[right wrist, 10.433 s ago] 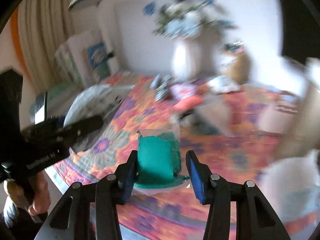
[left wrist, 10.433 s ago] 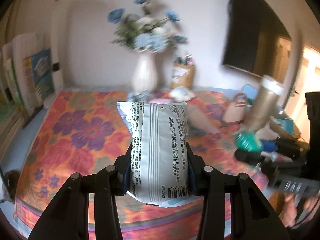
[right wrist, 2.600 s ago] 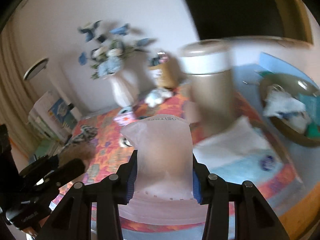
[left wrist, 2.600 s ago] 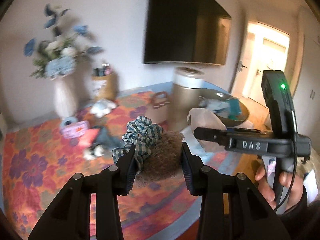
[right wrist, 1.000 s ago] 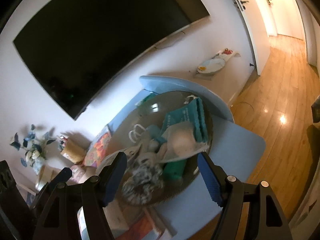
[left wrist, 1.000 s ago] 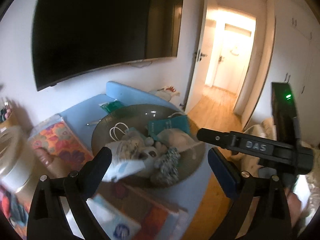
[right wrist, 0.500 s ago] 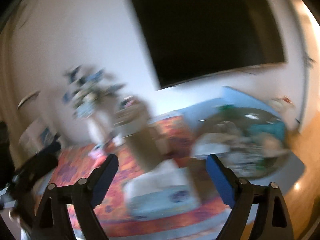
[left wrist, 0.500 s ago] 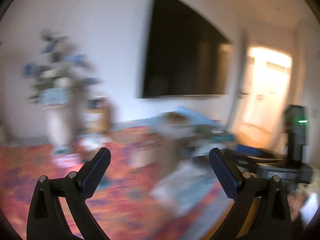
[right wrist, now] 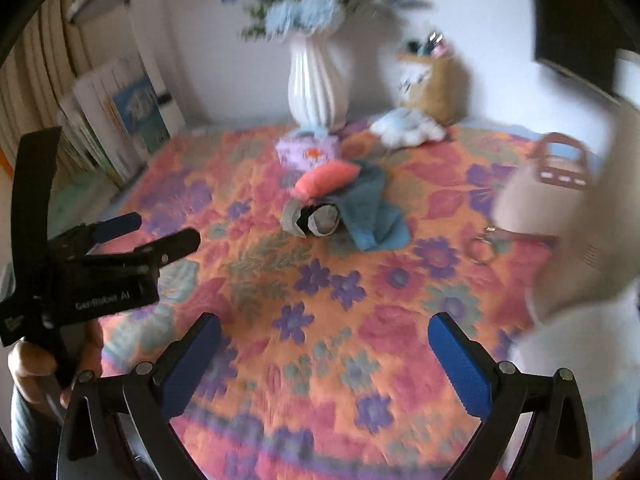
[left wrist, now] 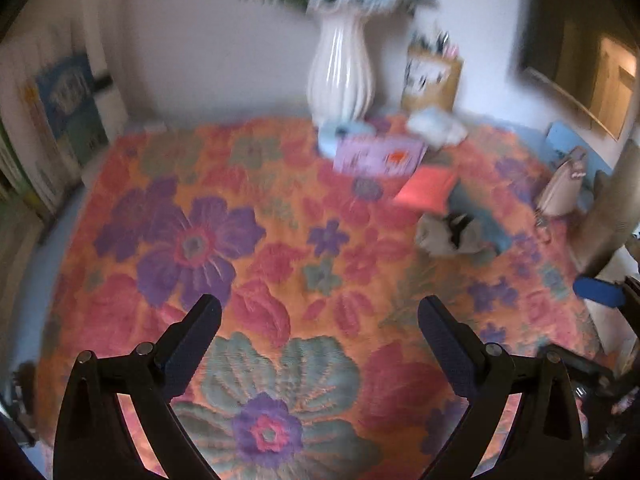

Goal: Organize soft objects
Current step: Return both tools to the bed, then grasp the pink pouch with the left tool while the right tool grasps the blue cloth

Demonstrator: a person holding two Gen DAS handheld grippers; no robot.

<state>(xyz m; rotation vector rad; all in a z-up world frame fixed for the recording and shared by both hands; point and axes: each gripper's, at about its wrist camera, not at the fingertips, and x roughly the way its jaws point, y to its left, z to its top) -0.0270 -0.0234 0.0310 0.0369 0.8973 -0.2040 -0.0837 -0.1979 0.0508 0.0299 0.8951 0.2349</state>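
Observation:
On the floral table cover (right wrist: 280, 280) lies a loose heap of soft things: a coral pouch (right wrist: 326, 178), a blue cloth (right wrist: 372, 212) and a grey-and-black rolled sock bundle (right wrist: 314, 218). Behind them are a purple packet (right wrist: 308, 152) and a white-blue plush (right wrist: 408, 128). The left wrist view shows the same pouch (left wrist: 426, 190), bundle (left wrist: 450, 234) and packet (left wrist: 378, 156) at the upper right. My right gripper (right wrist: 324, 326) hangs well short of the heap, its jaws still opening with nothing between them. My left gripper (left wrist: 319, 312) is open and empty over bare cover, and it shows at the left (right wrist: 166, 227) of the right wrist view.
A white ribbed vase (right wrist: 318, 80) and a paper bag of pens (right wrist: 430, 84) stand at the back wall. A small handbag (right wrist: 548, 184) and a key ring (right wrist: 484, 248) lie to the right. Books (right wrist: 120, 120) lean at the left. A tall cylinder (left wrist: 608, 216) blurs at the right edge.
Both views have swung from the bowl and the TV side back to the floral table and now tilt down onto it. The right jaws stand wider than a second ago.

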